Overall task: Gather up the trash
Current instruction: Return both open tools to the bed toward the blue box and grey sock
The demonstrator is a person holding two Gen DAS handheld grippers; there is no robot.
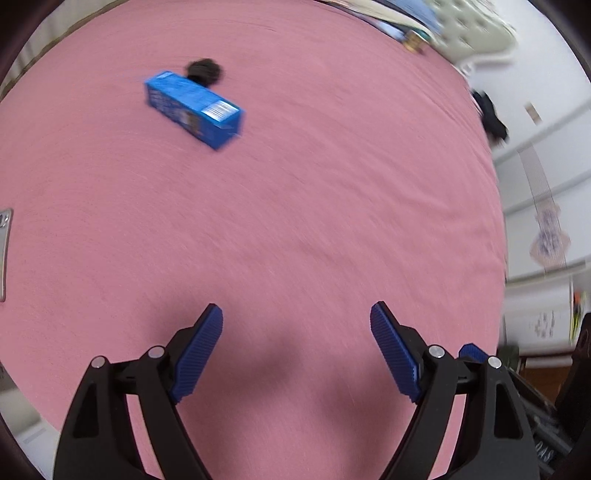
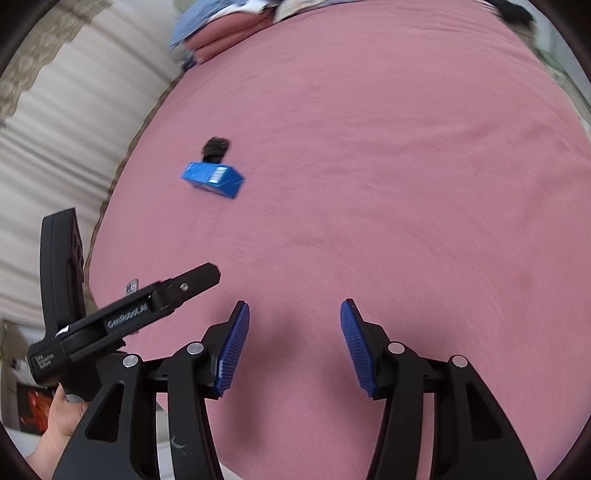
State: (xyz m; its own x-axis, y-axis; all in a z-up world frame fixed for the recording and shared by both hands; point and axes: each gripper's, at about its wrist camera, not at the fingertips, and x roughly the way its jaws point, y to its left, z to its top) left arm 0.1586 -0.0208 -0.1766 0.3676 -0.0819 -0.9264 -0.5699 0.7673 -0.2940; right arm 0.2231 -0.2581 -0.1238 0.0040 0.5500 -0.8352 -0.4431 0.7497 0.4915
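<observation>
A blue carton (image 1: 194, 108) lies on its side on the pink bedsheet (image 1: 314, 192), far ahead and left of my left gripper (image 1: 296, 317). A small black crumpled object (image 1: 205, 70) lies right behind it, touching or nearly so. My left gripper is open and empty above the sheet. In the right wrist view the carton (image 2: 214, 179) and the black object (image 2: 216, 147) lie ahead to the left. My right gripper (image 2: 294, 314) is open and empty. The left gripper's body (image 2: 122, 317) shows at lower left, held in a hand.
A phone (image 1: 4, 254) lies at the sheet's left edge. Folded bedding and pillows (image 2: 221, 33) lie at the far end of the bed. Another dark item (image 1: 491, 118) sits at the bed's right edge. A cream curtain (image 2: 55, 129) hangs at left.
</observation>
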